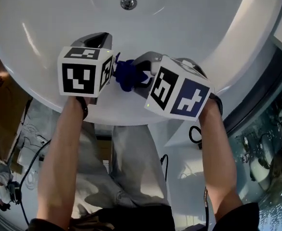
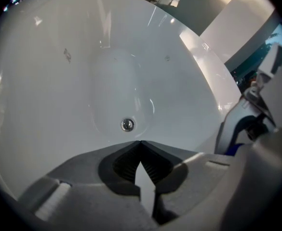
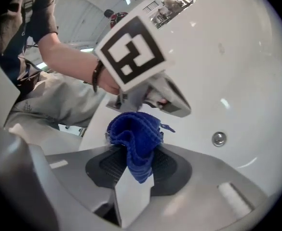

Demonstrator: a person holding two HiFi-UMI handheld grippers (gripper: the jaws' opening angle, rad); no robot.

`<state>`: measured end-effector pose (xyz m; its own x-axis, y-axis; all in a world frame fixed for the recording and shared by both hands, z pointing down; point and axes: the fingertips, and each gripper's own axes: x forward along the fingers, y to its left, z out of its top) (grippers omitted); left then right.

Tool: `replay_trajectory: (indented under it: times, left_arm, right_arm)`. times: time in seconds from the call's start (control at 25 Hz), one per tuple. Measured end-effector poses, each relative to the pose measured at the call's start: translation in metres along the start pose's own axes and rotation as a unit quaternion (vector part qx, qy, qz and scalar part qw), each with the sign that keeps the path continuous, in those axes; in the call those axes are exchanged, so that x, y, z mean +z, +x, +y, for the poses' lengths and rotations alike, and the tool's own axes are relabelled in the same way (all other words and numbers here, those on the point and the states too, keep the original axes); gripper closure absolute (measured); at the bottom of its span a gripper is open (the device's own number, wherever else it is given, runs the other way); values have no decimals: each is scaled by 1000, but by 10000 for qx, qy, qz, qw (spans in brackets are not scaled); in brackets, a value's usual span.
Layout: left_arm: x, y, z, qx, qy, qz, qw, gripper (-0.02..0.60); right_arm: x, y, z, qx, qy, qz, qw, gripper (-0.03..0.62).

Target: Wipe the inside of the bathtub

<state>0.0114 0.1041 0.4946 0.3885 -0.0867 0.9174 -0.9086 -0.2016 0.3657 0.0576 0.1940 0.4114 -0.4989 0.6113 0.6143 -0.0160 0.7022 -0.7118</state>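
One blue cloth, probably soft and light, is pinched by a fold in the right hand-held gripper over the near side of the bathtub, while the left hand-held gripper is closed and empty.

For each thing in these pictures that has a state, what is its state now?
Left claw: shut, holding nothing.
Right claw: shut on the blue cloth.
Blue cloth: bunched up, pinched between the jaws.
Bathtub: no water visible.
Drain: uncovered.
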Motion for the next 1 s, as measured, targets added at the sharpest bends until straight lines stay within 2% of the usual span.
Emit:
replay_trajectory:
  times: [0.08,0.24,0.36,0.52,0.68,0.88,1.0]
  left_arm:
    - [2,-3,5,-16,-149,-109,9998,577]
    - [15,-4,22,-115,-202,-242,9994,577]
    - [23,-7,30,-207,-201,-341,9990,577]
    - [13,-6,36,-357,-50,-72,9993,577]
    - [4,1,46,-429,94,190,9989,577]
    - [3,15,47,-703,329,442,9960,577]
    - [6,24,43,-821,383,520,9945,577]
  right_arm:
    - [-4,-2,-26,-202,58,92,9997,462]
    - [-10,9,-81,-682,99,384,9969,462]
    - [-20,23,-106,-668,54,786,9947,462]
    - [-38,43,-127,-638,221,1408,9877,462]
    - [-47,53,-153,-773,223,1490,9856,462]
    - [-64,69,-190,-1223,402,1524,9799,462]
    - [-77,75,-216,-1620,538,1590,9724,464]
